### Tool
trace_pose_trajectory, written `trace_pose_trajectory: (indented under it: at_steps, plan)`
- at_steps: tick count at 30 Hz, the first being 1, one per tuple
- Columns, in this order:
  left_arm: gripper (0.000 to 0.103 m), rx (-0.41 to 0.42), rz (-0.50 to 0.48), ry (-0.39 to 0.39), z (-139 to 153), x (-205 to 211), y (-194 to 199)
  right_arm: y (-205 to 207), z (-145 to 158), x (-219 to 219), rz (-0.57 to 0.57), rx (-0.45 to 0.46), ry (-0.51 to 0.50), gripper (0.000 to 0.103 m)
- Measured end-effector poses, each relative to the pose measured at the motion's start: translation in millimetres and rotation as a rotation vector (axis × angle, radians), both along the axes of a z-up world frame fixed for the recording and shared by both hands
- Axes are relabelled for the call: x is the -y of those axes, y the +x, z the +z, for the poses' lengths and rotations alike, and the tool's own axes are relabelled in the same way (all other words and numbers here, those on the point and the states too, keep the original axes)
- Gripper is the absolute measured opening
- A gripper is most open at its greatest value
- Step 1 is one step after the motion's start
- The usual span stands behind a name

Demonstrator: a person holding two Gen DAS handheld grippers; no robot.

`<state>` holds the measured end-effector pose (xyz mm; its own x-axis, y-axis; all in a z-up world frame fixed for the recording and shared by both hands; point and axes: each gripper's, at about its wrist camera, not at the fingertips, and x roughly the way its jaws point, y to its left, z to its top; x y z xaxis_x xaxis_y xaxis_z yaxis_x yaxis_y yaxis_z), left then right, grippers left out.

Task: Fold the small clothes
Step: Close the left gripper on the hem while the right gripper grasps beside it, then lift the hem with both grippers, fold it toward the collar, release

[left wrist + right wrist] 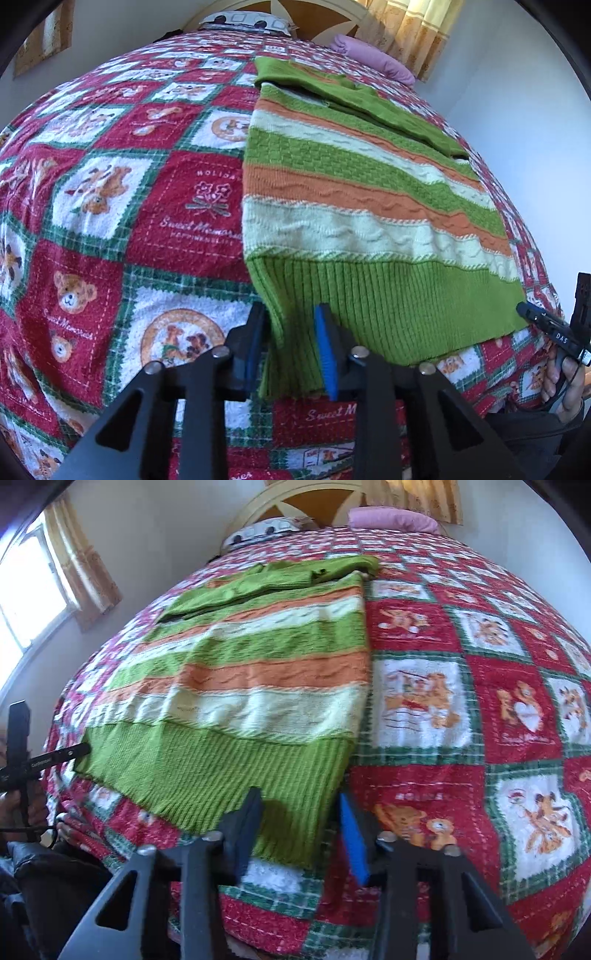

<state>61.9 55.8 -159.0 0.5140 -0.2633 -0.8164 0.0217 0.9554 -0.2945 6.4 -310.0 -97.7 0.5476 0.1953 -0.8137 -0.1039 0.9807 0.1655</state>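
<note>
Spread over the bed is a red, white and green patchwork blanket printed with teddy bears, and its red squares carry the stitched words "Sweet Memories" and "HOLIDAY". On that blanket lies a striped sweater of green, orange and cream, folded lengthwise, its ribbed green hem nearest the cameras and hanging a little over the blanket's near edge. The left gripper stands with its fingers apart, straddling the hem's left corner, the cloth between the blue pads but not pinched. The right gripper is likewise spread wide around the hem's right corner, with fabric lying between its fingers. Farther up the sweater, a green sleeve is folded across the body. Beyond the sweater's far end sit a patterned pillow and a pink pillow against the headboard.
</note>
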Motion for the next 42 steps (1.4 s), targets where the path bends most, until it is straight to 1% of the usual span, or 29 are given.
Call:
trace_pose_trajectory:
  at_steps: [1,2,6,8,10,13,14,16,17,20,24,27,34,38,42]
  plan:
    - [0.018,-0.002,-0.017,-0.005,0,1,0,0,0,-1,0.013,0.003,0.005,0.025]
    - [0.005,-0.004,-0.030,-0.012,0,1,-1,-1,1,-4,0.039,0.006,0.014,0.015]
    - [0.005,0.027,-0.025,-0.056,12,-11,-2,-7,12,-3,0.072,0.037,0.012,0.012]
    - [0.005,0.065,-0.016,-0.086,22,-20,-4,-10,21,5,0.062,0.067,0.061,0.011]
    - [0.005,0.092,-0.017,-0.090,28,-22,-5,-13,29,16,0.051,0.100,0.138,0.011]
    - [0.004,0.112,-0.024,-0.095,32,-21,-5,-11,26,16,0.044,0.090,0.164,0.011]
    - [0.004,0.119,-0.024,-0.095,34,-21,-5,-11,27,18,0.044,0.094,0.199,0.010]
    - [0.004,0.140,-0.021,-0.098,41,-24,-5,-13,34,20,0.043,0.123,0.236,0.010]
    - [0.004,0.161,-0.019,-0.063,46,-20,-3,-13,41,21,0.038,0.151,0.251,0.010]
    - [0.004,0.183,-0.016,0.131,53,-7,5,-10,53,23,0.018,0.197,0.250,0.010]
    - [0.004,0.189,-0.048,0.153,57,-1,13,2,62,24,-0.005,0.228,0.226,0.010]
    - [0.004,0.199,-0.064,0.148,66,-1,21,7,70,23,0.000,0.249,0.218,0.010]
    - [0.004,0.273,-0.050,0.148,101,-5,50,30,99,22,0.002,0.316,0.211,0.010]
    - [0.004,0.288,-0.046,0.145,109,-5,69,50,115,22,0.006,0.349,0.206,0.010]
    - [0.004,0.299,-0.037,0.120,116,-9,90,69,129,23,0.003,0.376,0.207,0.010]
